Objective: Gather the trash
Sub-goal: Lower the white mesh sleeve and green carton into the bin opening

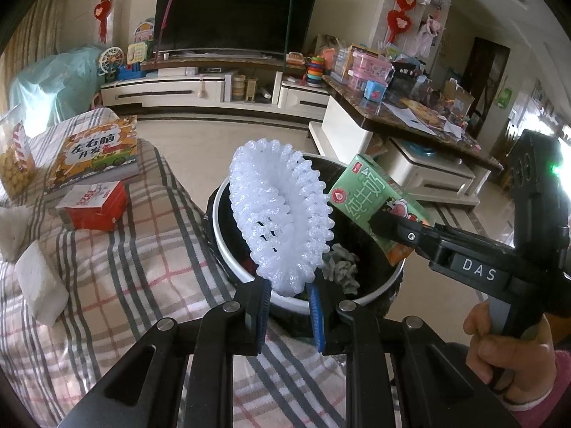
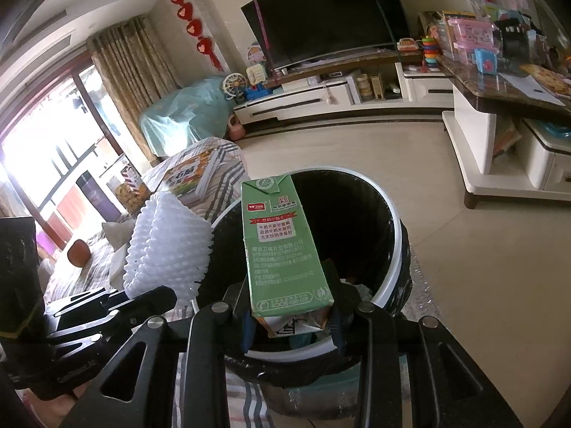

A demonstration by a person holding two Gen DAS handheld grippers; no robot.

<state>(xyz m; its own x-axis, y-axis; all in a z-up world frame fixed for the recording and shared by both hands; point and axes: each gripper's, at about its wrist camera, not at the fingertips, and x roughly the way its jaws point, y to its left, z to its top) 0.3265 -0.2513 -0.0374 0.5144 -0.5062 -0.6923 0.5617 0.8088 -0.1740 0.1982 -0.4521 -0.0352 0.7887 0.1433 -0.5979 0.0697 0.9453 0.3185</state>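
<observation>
My left gripper (image 1: 291, 301) is shut on a white foam fruit net (image 1: 278, 210) and holds it over the near rim of a black-lined trash bin (image 1: 228, 253). My right gripper (image 2: 291, 324) is shut on a green milk carton (image 2: 282, 246) and holds it above the bin's open mouth (image 2: 392, 235). The carton (image 1: 378, 203) and right gripper also show at the right of the left wrist view. The foam net (image 2: 166, 246) and left gripper show at the left of the right wrist view. Crumpled trash (image 1: 340, 267) lies inside the bin.
A plaid-covered sofa (image 1: 107, 285) at left holds a children's book (image 1: 96, 153), a red box (image 1: 94, 205), white tissues (image 1: 39, 281) and a snack bag (image 1: 14, 164). A cluttered coffee table (image 1: 403, 117) stands right of the bin. TV stand (image 1: 214, 89) behind.
</observation>
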